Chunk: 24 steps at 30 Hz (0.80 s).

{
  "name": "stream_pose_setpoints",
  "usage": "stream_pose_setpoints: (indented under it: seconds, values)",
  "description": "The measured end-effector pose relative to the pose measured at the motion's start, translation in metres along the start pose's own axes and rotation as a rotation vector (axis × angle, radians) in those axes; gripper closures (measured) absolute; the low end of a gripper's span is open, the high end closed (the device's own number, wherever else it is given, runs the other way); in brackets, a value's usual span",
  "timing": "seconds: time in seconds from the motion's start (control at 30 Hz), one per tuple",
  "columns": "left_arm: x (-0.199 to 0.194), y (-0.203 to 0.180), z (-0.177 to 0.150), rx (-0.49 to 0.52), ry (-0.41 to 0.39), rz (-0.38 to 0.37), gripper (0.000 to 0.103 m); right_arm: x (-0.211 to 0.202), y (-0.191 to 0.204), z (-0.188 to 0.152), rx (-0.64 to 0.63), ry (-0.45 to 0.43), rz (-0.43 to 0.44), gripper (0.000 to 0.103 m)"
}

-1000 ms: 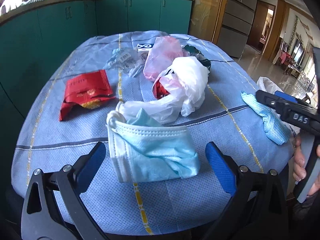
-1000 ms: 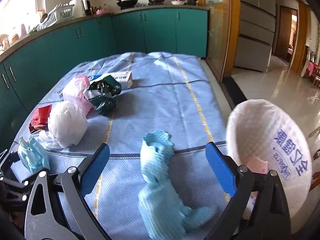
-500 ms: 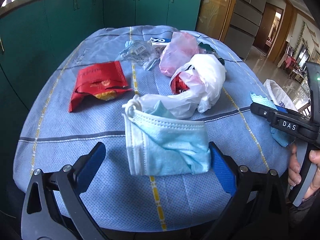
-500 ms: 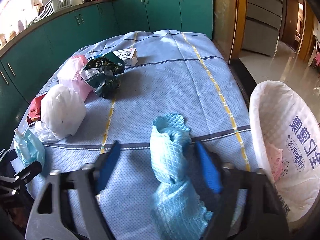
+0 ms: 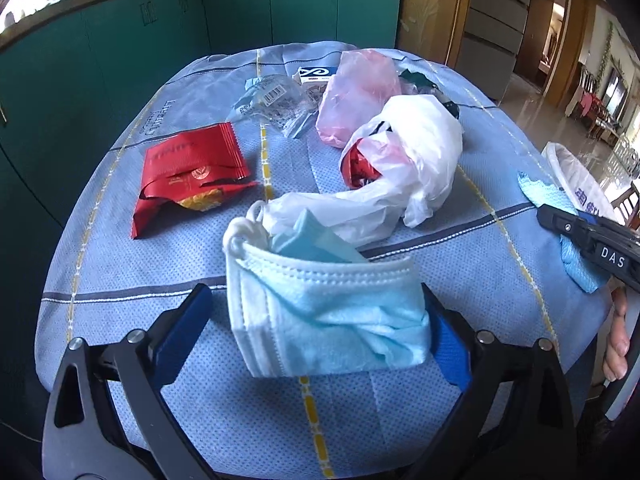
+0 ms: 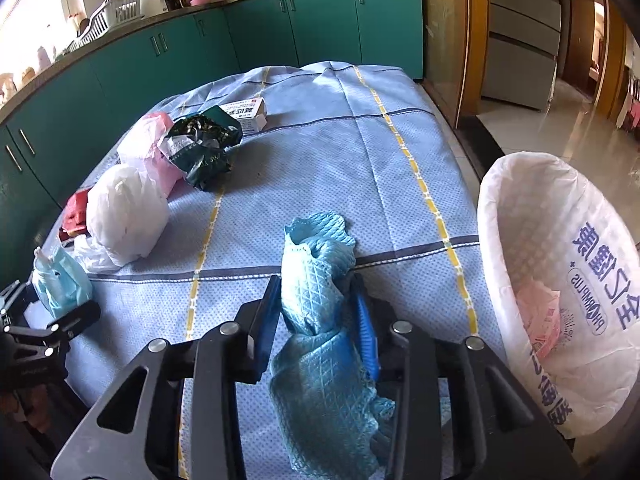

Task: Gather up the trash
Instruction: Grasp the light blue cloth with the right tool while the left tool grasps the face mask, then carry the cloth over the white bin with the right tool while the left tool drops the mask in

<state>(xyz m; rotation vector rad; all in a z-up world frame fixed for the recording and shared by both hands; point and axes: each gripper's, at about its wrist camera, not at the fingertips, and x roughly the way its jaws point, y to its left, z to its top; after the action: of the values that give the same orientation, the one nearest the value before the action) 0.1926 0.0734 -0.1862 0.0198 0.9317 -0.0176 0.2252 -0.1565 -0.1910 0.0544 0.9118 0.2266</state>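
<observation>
Closing on a crumpled light-blue waffle-weave cloth (image 6: 316, 280), the right gripper (image 6: 318, 316) has its blue pads pressed against both sides of the fabric, which bulges up between them and trails back under the jaws. Just to this gripper's right stands a round bin lined with a white plastic bag printed in blue (image 6: 560, 300); something pink already lies inside it, so a little of the collecting looks done.

The left gripper (image 5: 316, 332) is spread wide but narrowing around a folded pale-blue disposable face mask with white ear loops (image 5: 320, 300). The mask sits between the jaws, its right edge at the right pad, while the left pad stands clear of it, so nothing is pinched yet.

Most of the job is left, by my reckoning. Ahead of the left gripper lie a bunched white plastic bag with something red inside (image 5: 404, 168), a torn red foil snack packet (image 5: 188, 176) off to the left, a pink plastic bag (image 5: 356, 96), a clear crinkled wrapper (image 5: 276, 100) and a small white carton (image 5: 316, 74). A dark green foil pouch (image 6: 204, 144) lies well ahead of the right gripper, to its left.
</observation>
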Motion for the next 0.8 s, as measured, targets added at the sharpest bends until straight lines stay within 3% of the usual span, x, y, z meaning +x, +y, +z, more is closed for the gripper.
stream_pose_setpoints:
  seconds: [0.03,0.07,0.23,0.4,0.47,0.6,0.8]
  values:
    - [0.000,-0.002,0.000,0.012,0.000,-0.003,0.023,0.000,0.001,0.000,-0.006,0.001,-0.001,0.069]
    - [-0.001,-0.004,-0.001,0.023,-0.005,-0.011,0.026,-0.001,0.002,-0.001,-0.014,0.002,0.003,0.076]
    - [-0.005,-0.011,-0.001,0.053,-0.029,-0.008,0.062,-0.011,0.007,-0.006,-0.048,-0.013,-0.006,0.079]
    - [-0.019,-0.016,0.003,0.038,-0.062,-0.080,0.071,-0.044,-0.002,-0.005,-0.069,-0.097,-0.061,0.079]
    - [-0.030,-0.022,0.007,0.052,-0.093,-0.096,0.071,-0.061,-0.015,0.000,-0.048,-0.139,-0.090,0.079]
    - [-0.054,-0.041,0.022,0.090,-0.160,-0.197,0.071,-0.100,-0.054,0.006,0.032,-0.230,-0.187,0.079]
    - [-0.060,-0.110,0.055,0.201,-0.208,-0.373,0.071,-0.151,-0.114,0.000,0.158,-0.316,-0.341,0.079]
